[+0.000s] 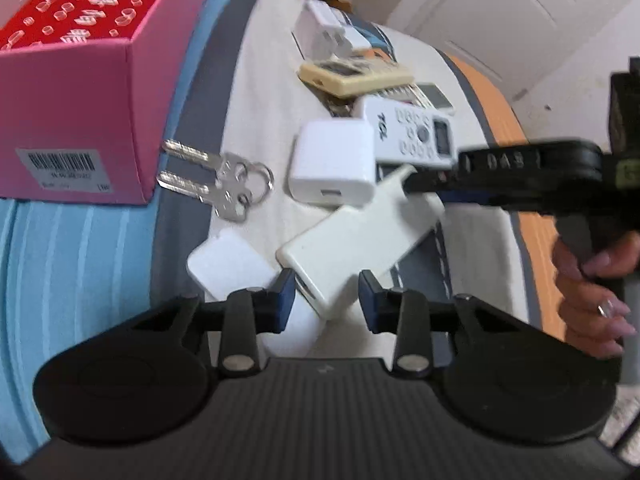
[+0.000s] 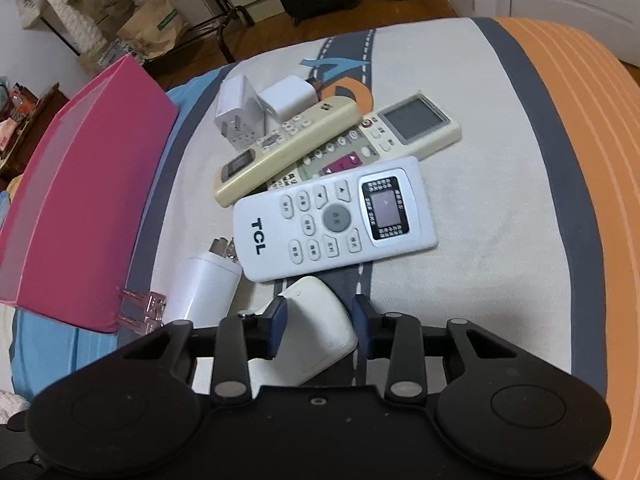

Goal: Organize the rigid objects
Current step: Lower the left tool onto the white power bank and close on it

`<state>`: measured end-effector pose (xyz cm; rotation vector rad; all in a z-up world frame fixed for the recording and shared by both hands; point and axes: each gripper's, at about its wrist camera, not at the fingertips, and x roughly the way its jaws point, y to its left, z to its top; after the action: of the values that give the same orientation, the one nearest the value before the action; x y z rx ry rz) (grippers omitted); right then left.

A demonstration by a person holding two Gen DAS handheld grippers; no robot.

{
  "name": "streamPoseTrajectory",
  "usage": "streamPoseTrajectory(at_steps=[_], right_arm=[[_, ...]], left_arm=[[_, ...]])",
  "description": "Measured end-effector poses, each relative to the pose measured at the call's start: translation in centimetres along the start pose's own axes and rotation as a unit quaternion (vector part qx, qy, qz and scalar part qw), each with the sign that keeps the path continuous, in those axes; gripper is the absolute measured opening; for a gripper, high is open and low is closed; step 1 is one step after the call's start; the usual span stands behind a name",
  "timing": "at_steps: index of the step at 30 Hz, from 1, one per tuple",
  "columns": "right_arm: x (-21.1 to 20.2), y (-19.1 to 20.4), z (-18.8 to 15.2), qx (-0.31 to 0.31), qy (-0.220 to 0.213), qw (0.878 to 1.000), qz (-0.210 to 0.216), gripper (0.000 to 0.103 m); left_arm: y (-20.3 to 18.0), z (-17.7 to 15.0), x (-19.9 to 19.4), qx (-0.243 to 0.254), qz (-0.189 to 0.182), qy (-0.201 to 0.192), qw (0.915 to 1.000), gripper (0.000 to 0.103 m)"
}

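A flat white power bank (image 1: 356, 242) lies on the bed among white chargers and remotes. My left gripper (image 1: 327, 295) is open, its blue pads on either side of the bank's near corner. My right gripper (image 1: 430, 188) reaches in from the right at the bank's far end. In the right wrist view my right gripper (image 2: 320, 326) is open around the bank's rounded end (image 2: 316, 320), pads close to its sides. A white TCL remote (image 2: 334, 220) lies just beyond. Two keys on a ring (image 1: 218, 178) lie beside the pink box (image 1: 76, 92).
A square white charger (image 1: 334, 162) and a small white square (image 1: 230, 266) lie near the bank. Two beige remotes (image 2: 288, 148) and two white plug adapters (image 2: 260, 110) lie further back. The bedspread has blue, grey and orange bands (image 2: 580, 160). Bags and boxes stand on the floor beyond.
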<state>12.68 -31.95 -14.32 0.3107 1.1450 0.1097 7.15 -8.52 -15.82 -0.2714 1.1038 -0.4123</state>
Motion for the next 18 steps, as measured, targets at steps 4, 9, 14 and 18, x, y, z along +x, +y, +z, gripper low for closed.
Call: streamPoseTrajectory(at_steps=[4,9,14,18], right_arm=[[0.2,-1.5,-0.1,0.050,0.008,0.998,0.021,0.043],[-1.0,0.5,-0.4,0.012,0.014,1.000,-0.004,0.044],[-4.8,2.2,-0.6,-0.002,-0.021,1.000,0.003,0.044],[-8.2,4.5,-1.2,-0.025,-0.069,0.997,0.007,0.044]], left_arm=[[-1.0,-0.3,0.0,0.044,0.023,-0.027,0.9984,0.033],[-1.2,-0.3,-1.0,0.064,0.016,-0.031,0.9973,0.032],[-1.4,-0.1,-4.4,0.079,0.016,-0.077,0.9938,0.032],[-2.0,0.2,-7.9,0.093,0.020,-0.107,0.9897,0.032]])
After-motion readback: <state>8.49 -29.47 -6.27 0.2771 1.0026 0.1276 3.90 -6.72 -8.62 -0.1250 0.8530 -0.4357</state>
